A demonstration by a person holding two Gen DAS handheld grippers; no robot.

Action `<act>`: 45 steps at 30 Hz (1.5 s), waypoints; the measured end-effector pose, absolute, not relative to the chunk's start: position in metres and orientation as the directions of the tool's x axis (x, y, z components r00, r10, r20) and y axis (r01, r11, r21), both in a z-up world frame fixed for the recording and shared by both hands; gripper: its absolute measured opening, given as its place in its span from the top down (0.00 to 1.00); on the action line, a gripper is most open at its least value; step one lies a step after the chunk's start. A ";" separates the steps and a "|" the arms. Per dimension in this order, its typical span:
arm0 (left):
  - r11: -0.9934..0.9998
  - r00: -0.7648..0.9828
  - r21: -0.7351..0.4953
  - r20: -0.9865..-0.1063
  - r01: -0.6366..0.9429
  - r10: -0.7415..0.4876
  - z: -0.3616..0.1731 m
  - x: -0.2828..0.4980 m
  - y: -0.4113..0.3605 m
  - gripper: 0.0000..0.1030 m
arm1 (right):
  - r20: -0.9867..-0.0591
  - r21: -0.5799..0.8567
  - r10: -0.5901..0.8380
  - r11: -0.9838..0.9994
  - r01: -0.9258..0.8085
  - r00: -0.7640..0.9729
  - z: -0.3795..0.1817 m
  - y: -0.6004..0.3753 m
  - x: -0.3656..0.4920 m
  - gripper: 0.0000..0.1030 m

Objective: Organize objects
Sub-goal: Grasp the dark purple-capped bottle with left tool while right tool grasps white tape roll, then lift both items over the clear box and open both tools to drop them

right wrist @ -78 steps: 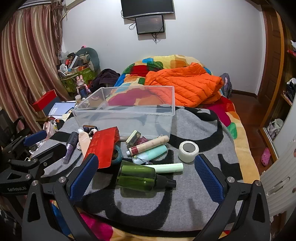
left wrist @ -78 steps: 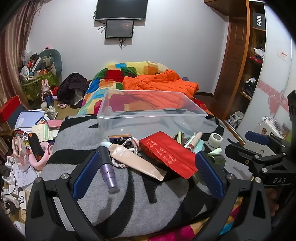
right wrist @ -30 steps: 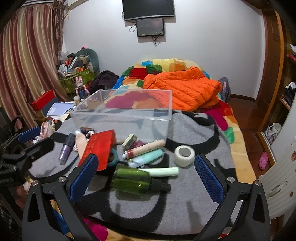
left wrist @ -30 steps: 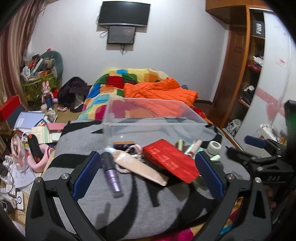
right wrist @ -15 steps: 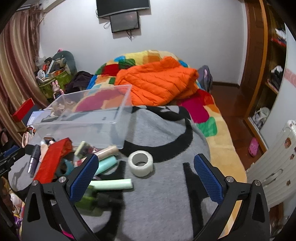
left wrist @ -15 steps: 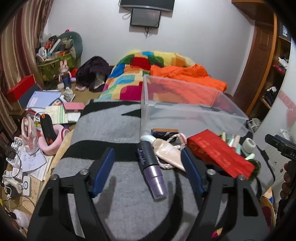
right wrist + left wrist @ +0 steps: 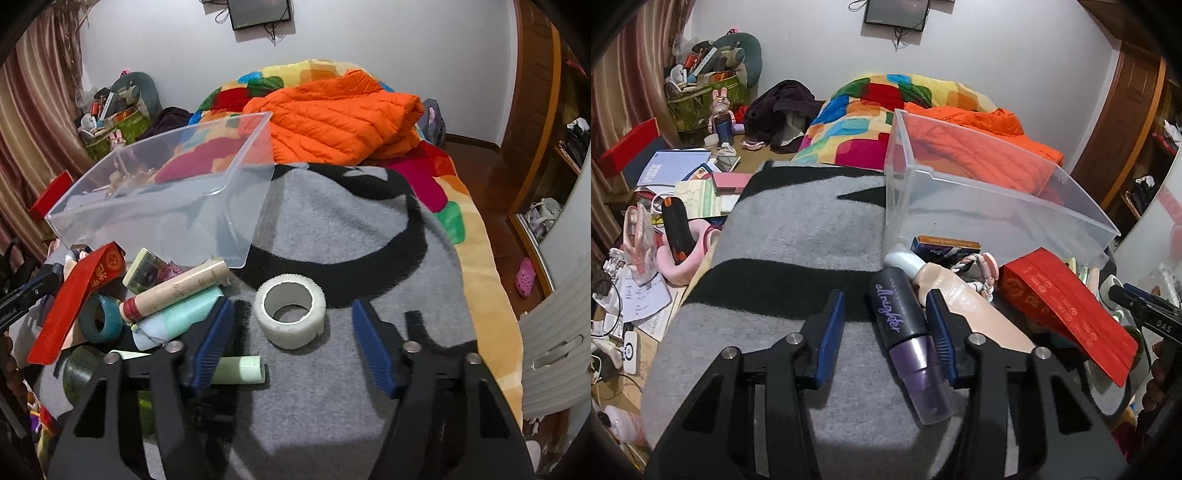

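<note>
Purple bottle [image 7: 908, 339] between left tool [image 7: 886, 325] pads.

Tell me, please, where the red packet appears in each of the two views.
Left wrist view: the red packet lies at the right, past the beige tube.
Right wrist view: the red packet lies at the far left, leaning over the teal tape ring.
Shared landmark: the clear plastic bin behind it.
</note>
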State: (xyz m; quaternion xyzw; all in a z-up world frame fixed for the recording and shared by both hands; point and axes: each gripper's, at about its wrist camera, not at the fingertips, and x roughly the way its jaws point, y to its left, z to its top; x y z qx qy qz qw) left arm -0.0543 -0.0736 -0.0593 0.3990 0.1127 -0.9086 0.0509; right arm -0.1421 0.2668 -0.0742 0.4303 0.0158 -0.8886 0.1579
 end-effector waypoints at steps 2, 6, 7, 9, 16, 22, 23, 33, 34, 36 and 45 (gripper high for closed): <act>-0.970 -0.672 -0.167 -0.740 0.177 0.004 -0.062 -0.056 -0.072 0.69 | -0.773 0.109 -0.267 -0.950 0.294 -0.575 -0.077 0.266 -0.142 0.57; -0.970 -0.682 -0.148 -0.731 0.192 -0.023 -0.060 -0.052 -0.072 0.76 | -0.772 0.118 -0.272 -0.949 0.291 -0.575 -0.076 0.268 -0.140 0.65; -0.970 -0.685 -0.148 -0.728 0.193 -0.025 -0.058 -0.050 -0.072 0.76 | -0.768 0.114 -0.270 -0.950 0.291 -0.581 -0.074 0.269 -0.139 0.65; -0.970 -0.694 -0.149 -0.719 0.194 -0.028 -0.052 -0.045 -0.073 0.76 | -0.756 0.106 -0.268 -0.950 0.293 -0.597 -0.068 0.269 -0.135 0.65; -0.979 -0.753 -0.130 -0.658 0.155 -0.032 -0.012 -0.037 -0.072 0.76 | -0.695 0.126 -0.322 -0.935 0.332 -0.643 -0.030 0.266 -0.134 0.65; -0.989 -0.803 -0.121 -0.596 0.090 0.000 0.026 -0.054 -0.064 0.76 | -0.628 0.107 -0.363 -0.916 0.386 -0.688 0.007 0.248 -0.142 0.65; -0.991 -0.814 -0.108 -0.581 0.083 -0.005 0.033 -0.057 -0.062 0.76 | -0.620 0.104 -0.370 -0.913 0.394 -0.692 0.012 0.244 -0.144 0.65; -0.996 -0.843 -0.083 -0.537 0.024 0.025 0.068 -0.105 -0.042 0.76 | -0.636 0.099 -0.415 -0.880 0.464 -0.651 0.017 0.200 -0.180 0.65; -0.996 -0.836 -0.083 -0.548 0.018 0.030 0.065 -0.112 -0.041 0.76 | -0.650 0.105 -0.418 -0.877 0.469 -0.635 0.013 0.196 -0.186 0.65; -0.996 -0.812 -0.085 -0.582 0.013 0.039 0.056 -0.125 -0.039 0.76 | -0.675 0.102 -0.409 -0.876 0.471 -0.614 0.005 0.190 -0.196 0.65; -0.995 -0.716 -0.103 -0.694 -0.002 0.073 0.010 -0.159 -0.034 0.76 | -0.759 0.083 -0.365 -0.876 0.476 -0.539 -0.025 0.174 -0.221 0.65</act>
